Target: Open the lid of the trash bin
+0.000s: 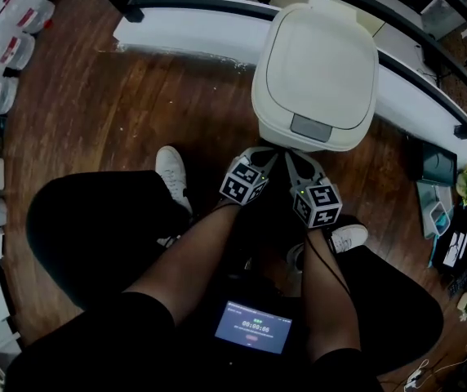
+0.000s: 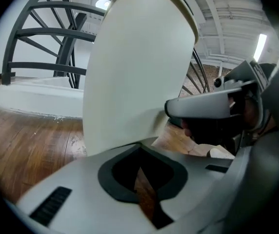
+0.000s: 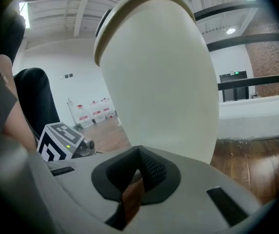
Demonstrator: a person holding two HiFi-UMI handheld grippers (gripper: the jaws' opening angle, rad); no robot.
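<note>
A cream trash bin [image 1: 315, 72] stands on the wooden floor with its lid [image 1: 322, 55] down and a grey push tab [image 1: 311, 127] at the lid's front edge. My left gripper [image 1: 264, 157] and right gripper [image 1: 297, 162] hang side by side just below that tab, in front of the bin's body, touching nothing. The bin wall [image 2: 134, 72] fills the left gripper view; those jaws [image 2: 142, 168] are closed to a thin slit, with the right gripper [image 2: 212, 104] beside them. In the right gripper view the bin [image 3: 159, 77] looms close and the jaws [image 3: 137, 174] are likewise closed and empty.
A white curved ledge [image 1: 193, 15] with black railing runs behind the bin. Plastic bottles [image 1: 5, 51] line the left edge. The person's white shoes [image 1: 172, 174] [image 1: 346, 237] rest on the floor near the grippers. A small lit screen [image 1: 253, 327] sits at the lap. Clutter [image 1: 454, 227] lies at the right.
</note>
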